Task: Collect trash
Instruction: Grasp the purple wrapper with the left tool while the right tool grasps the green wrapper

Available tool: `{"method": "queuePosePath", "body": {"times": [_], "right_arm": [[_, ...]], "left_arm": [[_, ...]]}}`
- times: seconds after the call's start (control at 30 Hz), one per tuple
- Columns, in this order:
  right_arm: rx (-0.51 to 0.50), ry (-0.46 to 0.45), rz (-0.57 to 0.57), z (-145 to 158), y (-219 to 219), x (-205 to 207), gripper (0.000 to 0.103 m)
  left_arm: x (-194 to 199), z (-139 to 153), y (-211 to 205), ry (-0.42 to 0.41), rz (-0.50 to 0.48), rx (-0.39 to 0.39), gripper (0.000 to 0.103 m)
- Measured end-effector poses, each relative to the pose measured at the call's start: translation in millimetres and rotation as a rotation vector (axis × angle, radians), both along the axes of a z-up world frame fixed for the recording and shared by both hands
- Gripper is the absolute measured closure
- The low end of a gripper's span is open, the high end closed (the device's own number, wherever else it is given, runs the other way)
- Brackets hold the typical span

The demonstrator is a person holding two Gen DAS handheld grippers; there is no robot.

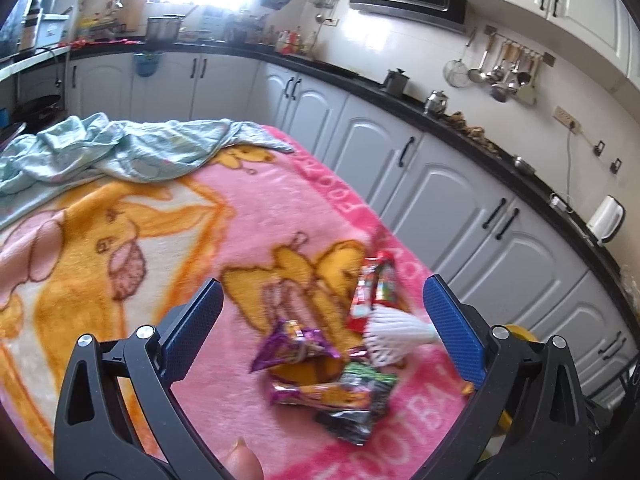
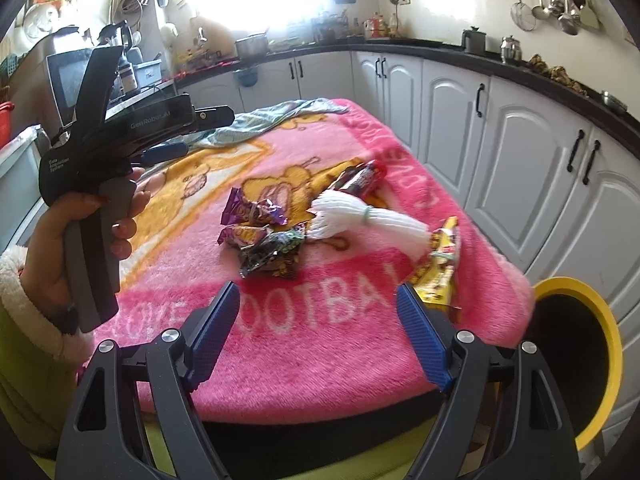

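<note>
Several crumpled snack wrappers lie on a pink blanket (image 2: 280, 332): a purple wrapper (image 2: 252, 212) (image 1: 292, 344), a dark green wrapper (image 2: 272, 256) (image 1: 360, 400), a red wrapper (image 2: 360, 178) (image 1: 376, 288) and a yellow wrapper (image 2: 440, 268) by the blanket's right edge. A white thread bundle (image 2: 360, 220) (image 1: 392, 336) rests among them. My left gripper (image 1: 323, 292) hovers open over the pile with nothing between its fingers; the right wrist view shows it as the left gripper (image 2: 208, 132) held in a hand. My right gripper (image 2: 318, 292) is open and empty above the blanket's near edge.
A yellow-rimmed bin (image 2: 576, 292) (image 1: 520, 334) stands on the floor at the table's right corner. A crumpled blue-green cloth (image 1: 120, 148) lies at the blanket's far end. Grey cabinets (image 1: 440, 200) under a cluttered black counter run along the right and back.
</note>
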State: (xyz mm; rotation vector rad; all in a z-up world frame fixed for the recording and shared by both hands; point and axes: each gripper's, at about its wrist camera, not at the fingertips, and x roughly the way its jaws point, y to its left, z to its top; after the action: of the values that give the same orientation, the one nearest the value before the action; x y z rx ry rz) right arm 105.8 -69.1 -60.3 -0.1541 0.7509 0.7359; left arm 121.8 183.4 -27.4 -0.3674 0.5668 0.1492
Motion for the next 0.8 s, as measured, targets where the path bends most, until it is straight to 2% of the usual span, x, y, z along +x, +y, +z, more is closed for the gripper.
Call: {"method": "queuePosePath", "body": {"times": [0.2,0.4,0.53,0.8], "right_arm": [[-0.007,0.039,0.009,-17.8,26.6,16.7,0.026],[-0.006,0.074,0.008,-28.2,44.2,32.9,0.032],[0.002,0.089,0.009,-30.9,53.2,44.3,0.04],[0.026,0.171,0.004,-42.7,63.6,71.3,0.059]], "left_arm": [[2.5,-21.2,20.8,0.042,0.032,-0.019,0.011],[8.1,-42.2,28.2,0.082,0.031,-0.051,0.011],[12.6,-55.8,27.2,0.098,0.002,-0.085,0.011],[19.6,-74.1,27.9,0.12,-0.033,-0.132,0.034]]}}
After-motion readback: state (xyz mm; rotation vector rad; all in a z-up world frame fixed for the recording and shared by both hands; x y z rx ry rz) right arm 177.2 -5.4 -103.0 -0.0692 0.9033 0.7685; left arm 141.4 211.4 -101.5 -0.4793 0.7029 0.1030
